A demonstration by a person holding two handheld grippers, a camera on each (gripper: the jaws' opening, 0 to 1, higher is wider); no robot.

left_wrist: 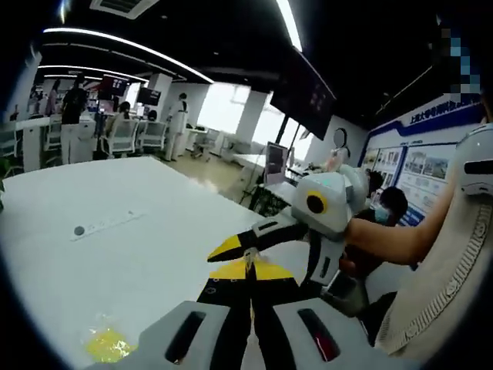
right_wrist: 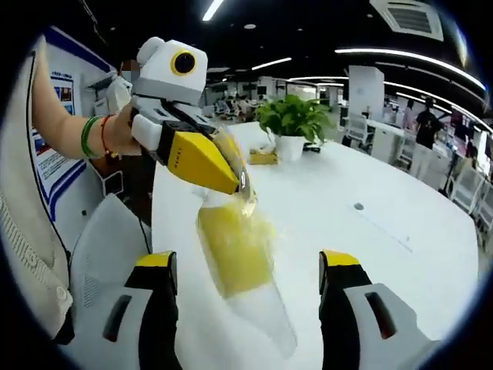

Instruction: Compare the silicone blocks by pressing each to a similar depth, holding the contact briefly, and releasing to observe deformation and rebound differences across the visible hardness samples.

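Above the white table (right_wrist: 400, 231), the left gripper (right_wrist: 240, 183) clenches a clear plastic bag of yellow material (right_wrist: 239, 254) — dangling between the right gripper's (right_wrist: 250, 270) released, wide-apart jaws.

You are working over a white table (right_wrist: 400, 231) that is lying mostly bare to the right and far ahead. The left gripper (right_wrist: 235, 181) is pinching a clear bag of yellow material (right_wrist: 235, 254), hanging between your right gripper's (right_wrist: 250, 266) spread jaws and blocking the middle. A potted plant (right_wrist: 291, 123) is standing at the far edge.
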